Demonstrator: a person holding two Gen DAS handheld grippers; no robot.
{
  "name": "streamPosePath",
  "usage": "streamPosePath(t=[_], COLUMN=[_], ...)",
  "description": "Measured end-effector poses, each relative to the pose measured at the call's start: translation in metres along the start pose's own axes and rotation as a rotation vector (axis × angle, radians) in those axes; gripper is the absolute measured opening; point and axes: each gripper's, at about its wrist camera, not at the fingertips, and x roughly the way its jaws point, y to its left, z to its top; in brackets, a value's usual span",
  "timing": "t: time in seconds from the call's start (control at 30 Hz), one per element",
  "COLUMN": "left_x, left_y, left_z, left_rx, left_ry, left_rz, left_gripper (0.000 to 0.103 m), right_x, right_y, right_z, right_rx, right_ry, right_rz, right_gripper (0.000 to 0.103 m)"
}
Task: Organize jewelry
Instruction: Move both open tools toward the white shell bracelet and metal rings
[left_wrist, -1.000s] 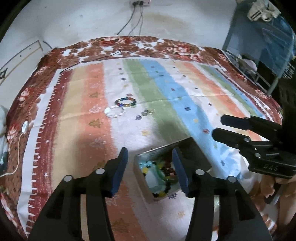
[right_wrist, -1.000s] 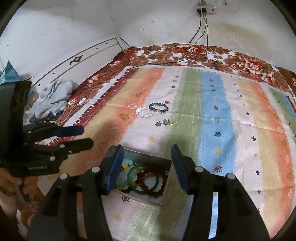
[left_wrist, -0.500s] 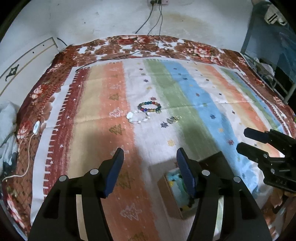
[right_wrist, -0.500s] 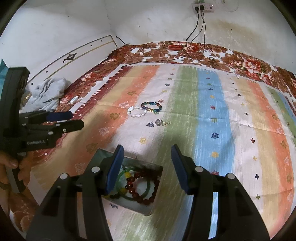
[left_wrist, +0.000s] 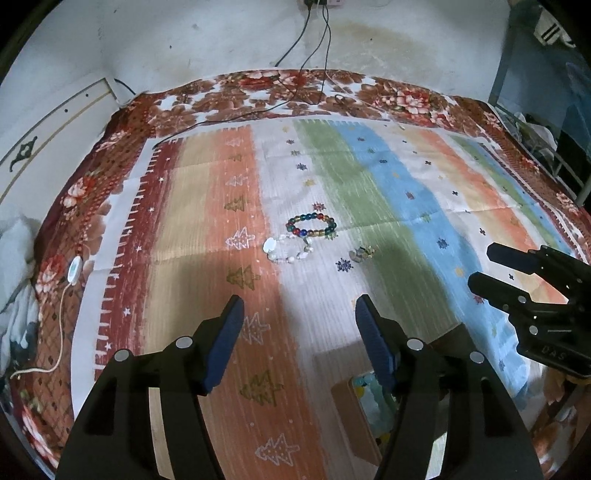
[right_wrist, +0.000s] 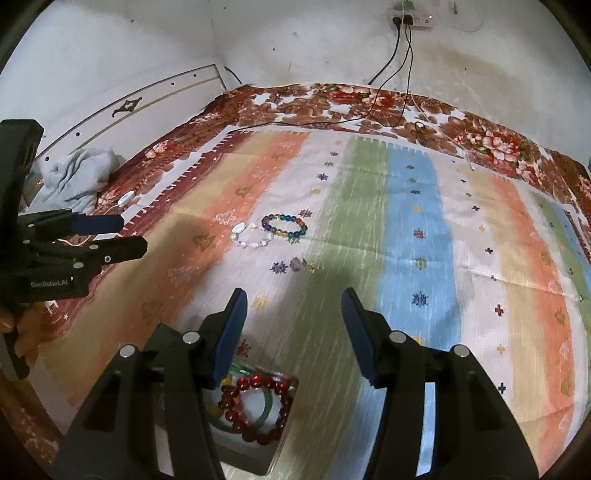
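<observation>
On the striped cloth lie a multicoloured bead bracelet (left_wrist: 312, 226) (right_wrist: 283, 225), a white bead bracelet (left_wrist: 286, 251) (right_wrist: 250, 236) just left of it, and a small sparkly piece (left_wrist: 361, 253) (right_wrist: 298, 264) to the right. A box (left_wrist: 356, 417) (right_wrist: 280, 448) near the front holds a red bead bracelet (right_wrist: 258, 410), a green bangle and other pieces. My left gripper (left_wrist: 298, 311) hangs over the cloth short of the bracelets, its jaws opening with nothing between them. My right gripper (right_wrist: 291, 304) is open and empty, above the box's far edge.
The striped cloth (left_wrist: 406, 206) covers a floral bedspread (left_wrist: 258, 96). Black cables (left_wrist: 314, 44) run down the far wall onto the bed. A white cord with a small switch (left_wrist: 75, 269) lies at the left edge, beside crumpled clothing (right_wrist: 74, 177).
Both grippers have moved forward over the cloth toward the loose bracelets; the box has slid toward the lower edge of both views. The left jaws stand a little wider apart.
</observation>
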Motion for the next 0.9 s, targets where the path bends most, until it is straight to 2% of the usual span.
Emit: streamPosePath(t=[0.13,0.9], left_x=[0.011,0.066], left_y=[0.002,0.016], left_z=[0.008,0.034], left_rx=[0.009,0.006], left_ry=[0.009,0.075], left_rz=[0.019,0.062], left_gripper=[0.066,0.066], right_x=[0.009,0.059], right_y=[-0.004,-0.038], right_z=[0.002,0.031], right_rx=[0.004,0.062], right_ry=[0.015,0.040], right_rz=[-0.007,-0.008], right_gripper=[0.054,0.054])
